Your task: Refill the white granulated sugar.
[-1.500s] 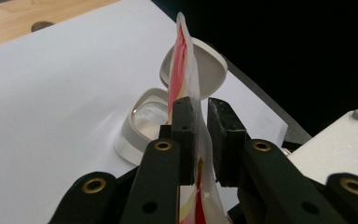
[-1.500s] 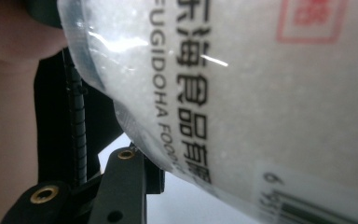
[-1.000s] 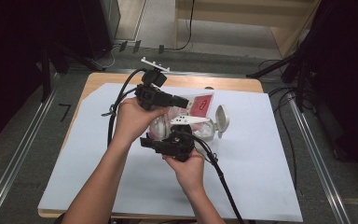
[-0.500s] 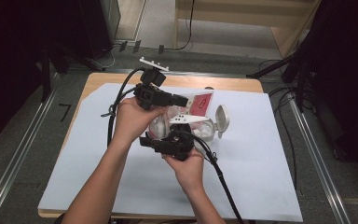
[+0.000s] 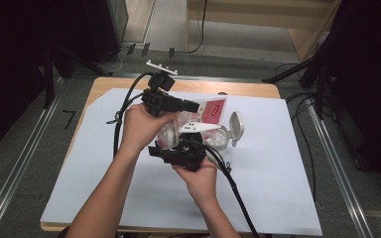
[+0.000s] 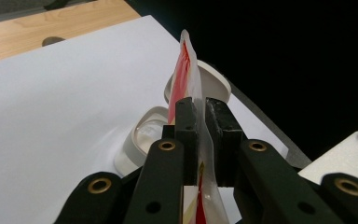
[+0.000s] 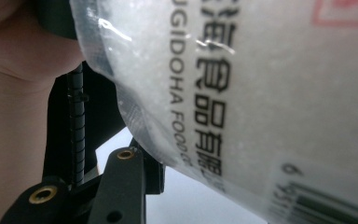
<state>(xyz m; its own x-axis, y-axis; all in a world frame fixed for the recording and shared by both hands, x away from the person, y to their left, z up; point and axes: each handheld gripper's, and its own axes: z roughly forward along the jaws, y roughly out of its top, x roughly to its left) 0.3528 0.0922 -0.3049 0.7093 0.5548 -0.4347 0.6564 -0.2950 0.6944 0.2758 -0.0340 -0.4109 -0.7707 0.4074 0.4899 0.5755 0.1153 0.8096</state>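
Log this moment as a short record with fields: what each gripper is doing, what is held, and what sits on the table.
held thing: plastic bag of white grains, red and white print
left gripper: jaws shut on the bag's thin edge
right gripper: at the bag's lower part; grip cannot be told
jar: clear, on the white sheet, lid open
surface: white sheet on a wooden table

In the right gripper view, the bag (image 7: 242, 93) runs off the top, right and bottom edges, so its words and barcode are cut short. The bag hides one side of the right tool (image 7: 168, 172). In the high view, hands cover much of the bag (image 5: 206, 115).
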